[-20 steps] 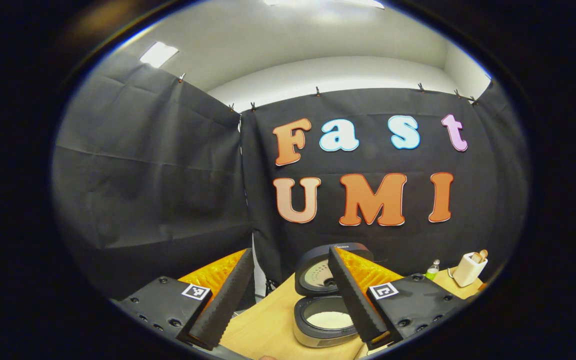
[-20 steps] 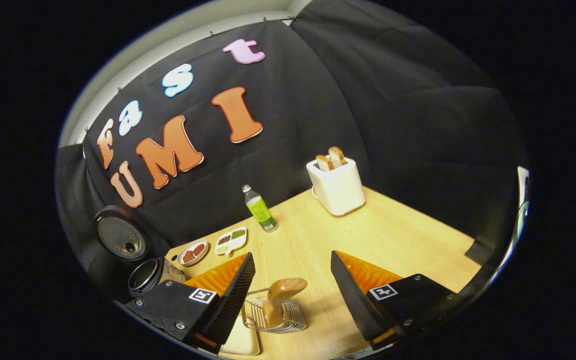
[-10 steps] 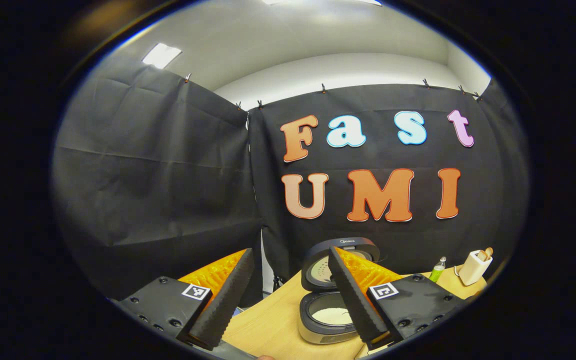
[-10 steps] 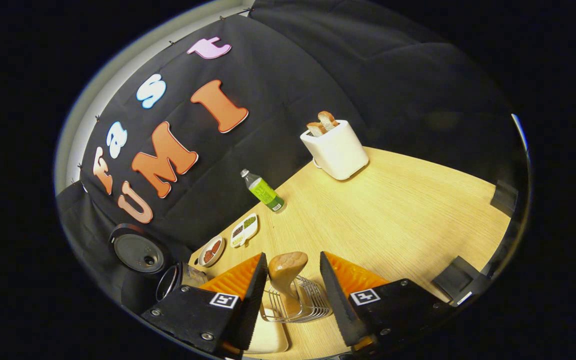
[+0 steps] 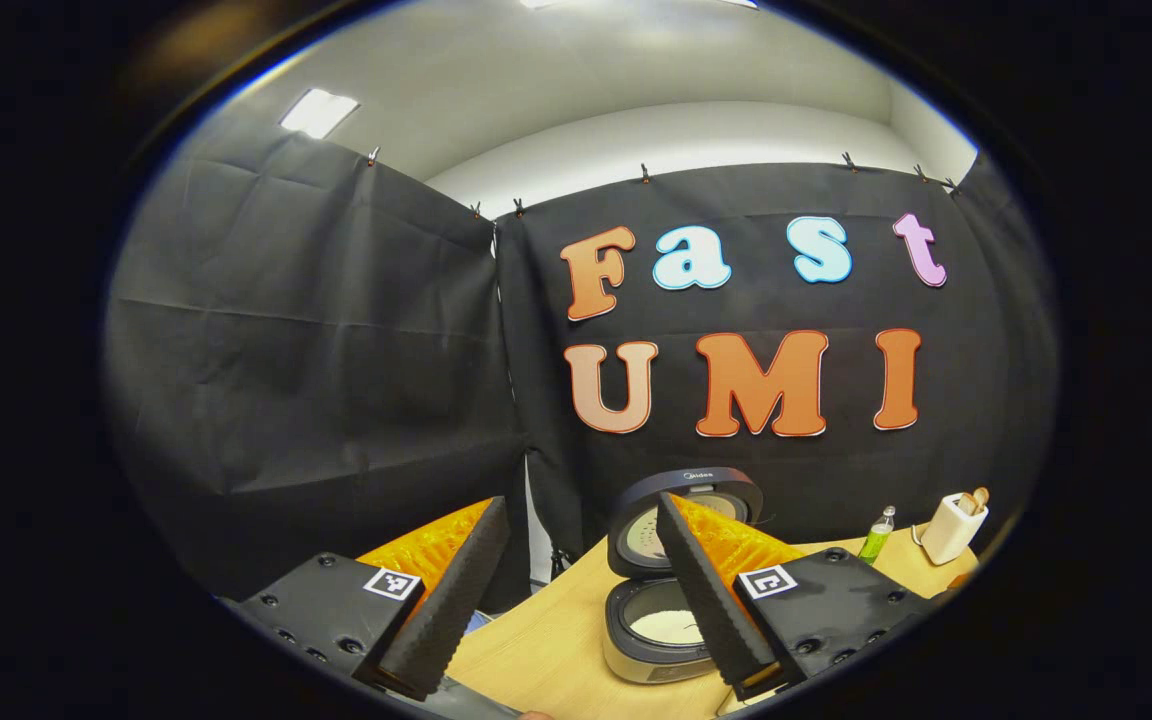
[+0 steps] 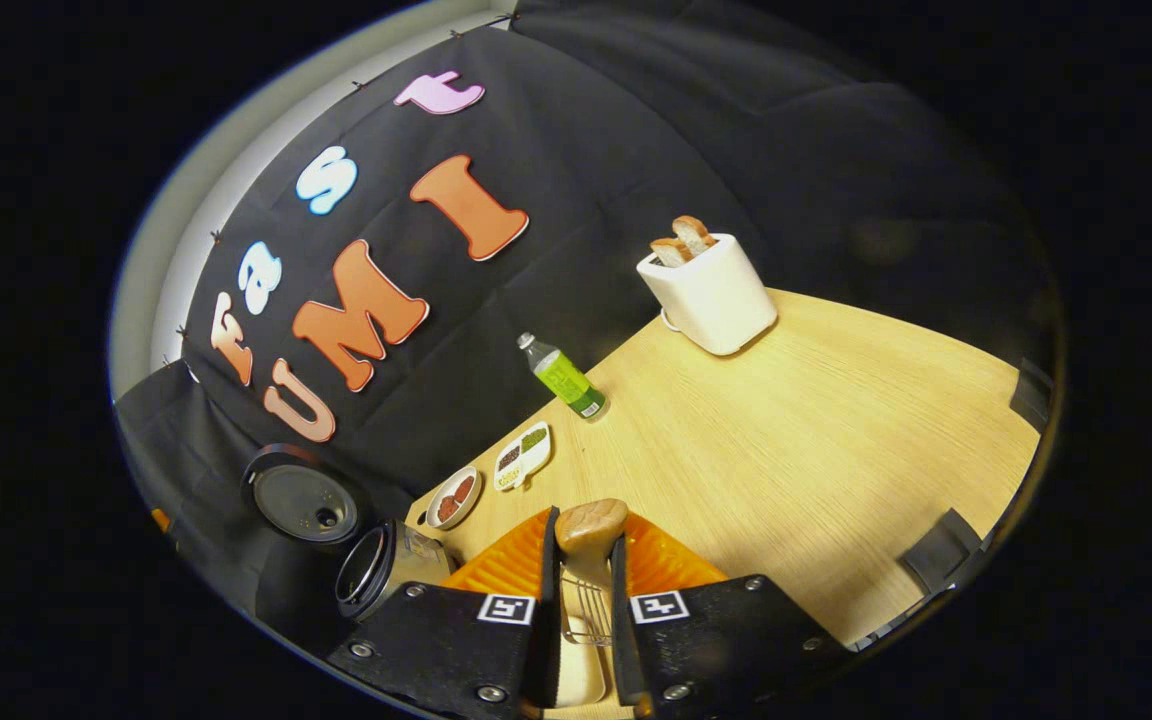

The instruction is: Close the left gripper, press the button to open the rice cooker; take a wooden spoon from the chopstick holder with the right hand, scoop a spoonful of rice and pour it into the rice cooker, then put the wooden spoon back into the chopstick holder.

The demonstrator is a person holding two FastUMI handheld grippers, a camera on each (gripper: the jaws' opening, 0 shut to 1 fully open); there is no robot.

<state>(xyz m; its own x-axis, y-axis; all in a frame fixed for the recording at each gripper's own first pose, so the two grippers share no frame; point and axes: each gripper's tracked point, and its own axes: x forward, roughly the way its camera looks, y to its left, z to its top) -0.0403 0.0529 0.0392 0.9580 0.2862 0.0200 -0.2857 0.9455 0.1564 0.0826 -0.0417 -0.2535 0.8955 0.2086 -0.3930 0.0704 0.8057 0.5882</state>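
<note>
In the right gripper view my right gripper (image 6: 584,532) is shut on the wooden spoon (image 6: 591,520), whose rounded end sticks up between the black fingers. Just below it, between the fingers, stands the wire chopstick holder (image 6: 591,618). The rice cooker (image 6: 376,572) sits to the left with its round lid (image 6: 301,497) raised. In the left gripper view my left gripper (image 5: 580,500) is open and holds nothing. Beyond its right finger the rice cooker (image 5: 654,648) stands open, lid (image 5: 636,520) upright, white rice (image 5: 664,627) in the pot.
A white toaster (image 6: 711,292) with two bread slices stands at the wooden table's (image 6: 816,430) far edge. A green bottle (image 6: 564,378) and two small dishes (image 6: 456,497) (image 6: 523,455) line the back wall. A pale tray (image 6: 581,680) lies under the holder.
My right gripper moved down onto the spoon and its fingers went from wide apart to shut on it. The left gripper drew back a little from the cooker and stayed open.
</note>
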